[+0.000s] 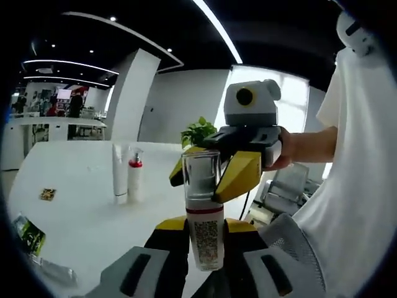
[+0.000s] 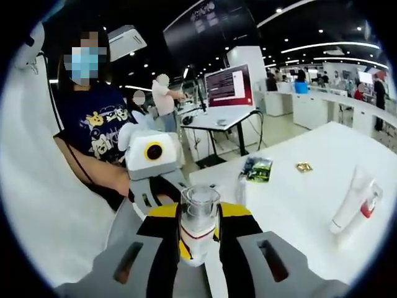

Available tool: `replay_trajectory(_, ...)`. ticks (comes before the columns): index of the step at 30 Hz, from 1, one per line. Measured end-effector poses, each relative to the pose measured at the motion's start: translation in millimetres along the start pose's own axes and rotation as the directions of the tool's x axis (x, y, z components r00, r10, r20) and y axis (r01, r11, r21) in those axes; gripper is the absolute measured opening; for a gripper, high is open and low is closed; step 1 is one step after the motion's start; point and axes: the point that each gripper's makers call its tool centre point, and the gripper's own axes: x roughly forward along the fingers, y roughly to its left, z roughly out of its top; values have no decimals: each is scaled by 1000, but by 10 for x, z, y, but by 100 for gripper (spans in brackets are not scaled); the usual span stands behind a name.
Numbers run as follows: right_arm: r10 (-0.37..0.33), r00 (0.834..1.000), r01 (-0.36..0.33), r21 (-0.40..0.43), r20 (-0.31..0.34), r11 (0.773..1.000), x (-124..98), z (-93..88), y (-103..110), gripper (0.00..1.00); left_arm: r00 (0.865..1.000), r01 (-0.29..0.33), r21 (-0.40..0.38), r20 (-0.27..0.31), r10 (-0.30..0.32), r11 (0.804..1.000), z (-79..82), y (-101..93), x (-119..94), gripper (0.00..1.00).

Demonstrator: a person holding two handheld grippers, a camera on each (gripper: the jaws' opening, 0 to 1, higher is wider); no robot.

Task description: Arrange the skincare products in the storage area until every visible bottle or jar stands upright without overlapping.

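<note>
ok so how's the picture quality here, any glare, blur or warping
Left gripper view: bright window glare behind the right gripper, fisheye bends the ceiling light strips, and the bottle with its clear cap is sharp. Right gripper view: even ceiling light, the white table looks nearly washed out, its edges curve, and the tubes at right are stretched and soft.
</note>
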Motion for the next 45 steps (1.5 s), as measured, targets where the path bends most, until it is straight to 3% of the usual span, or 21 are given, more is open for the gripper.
replay_trajectory(6, -4, 1000, 4, -36, -13, 999, 14, 78, -19, 19, 1000, -3, 0, 22, 3, 1000, 73, 49, 8, 20)
replay_trajectory(14, -37, 999, 37, -44, 2, 998, 50, 110, -83, 18, 998, -48, 56, 30, 46, 997, 95, 154, -11, 22)
replay_trajectory(17, -80, 996, 80, -15, 50, 997, 26, 176, -149, 18, 991, -132, 69, 38, 130, 989, 84, 278, -52, 28)
replay_trajectory(19, -116, 990, 117, 1, 83, 993, -15, 227, -211, 19, 984, -176, 57, -4, 176, 983, -9, 346, -89, 39)
replay_trajectory(21, -153, 984, 153, 6, 94, 988, -48, 231, -281, 19, 969, -239, 105, -33, 244, 965, -73, 450, -155, 39)
replay_trajectory(24, -189, 977, 189, 17, 94, 982, -74, 192, -370, 19, 958, -278, 109, -45, 284, 954, -100, 490, -227, 39)
replay_trajectory(26, -217, 972, 215, 26, 92, 976, -86, 155, -442, 19, 934, -344, 93, -63, 350, 934, -132, 568, -339, 42)
replay_trajectory(28, -235, 968, 233, 29, 92, 972, -94, 130, -496, 19, 919, -383, 94, -61, 390, 919, -145, 606, -397, 57)
replay_trajectory(29, -251, 963, 249, 39, 94, 968, -101, 117, -542, 19, 904, -414, 100, -73, 422, 905, -187, 641, -441, 68)
replay_trajectory(30, -265, 959, 263, 42, 97, 964, -106, 111, -578, 19, 898, -420, 108, -90, 430, 901, -224, 638, -461, 74)
replay_trajectory(31, -268, 959, 265, 45, 94, 963, -102, 94, -605, 19, 880, -445, 140, -112, 461, 885, -269, 650, -519, 75)
replay_trajectory(35, -303, 949, 300, 38, 85, 953, -109, 47, -731, 19, 845, -487, 225, -123, 521, 844, -336, 641, -597, 75)
replay_trajectory(37, -319, 944, 316, 43, 82, 948, -110, 24, -804, 19, 824, -516, 285, -94, 559, 808, -333, 664, -629, 74)
replay_trajectory(38, -321, 943, 318, 48, 82, 947, -109, 19, -829, 19, 804, -550, 302, -61, 591, 779, -318, 707, -664, 72)
replay_trajectory(41, -344, 936, 340, 61, 80, 939, -112, 8, -943, 19, 792, -586, 274, -8, 611, 763, -334, 771, -692, 68)
replay_trajectory(42, -345, 935, 341, 61, 80, 938, -112, 9, -956, 19, 780, -601, 268, -11, 626, 753, -361, 810, -706, 68)
replay_trajectory(43, -348, 934, 344, 61, 80, 937, -113, 9, -971, 19, 776, -605, 271, -10, 630, 749, -374, 833, -702, 67)
replay_trajectory(44, -363, 928, 360, 51, 80, 932, -122, 10, -1026, 19, 751, -613, 308, -59, 657, 728, -458, 923, -721, 64)
replay_trajectory(45, -370, 926, 368, 41, 77, 929, -124, 3, -1061, 19, 737, -616, 316, -95, 670, 722, -505, 962, -742, 63)
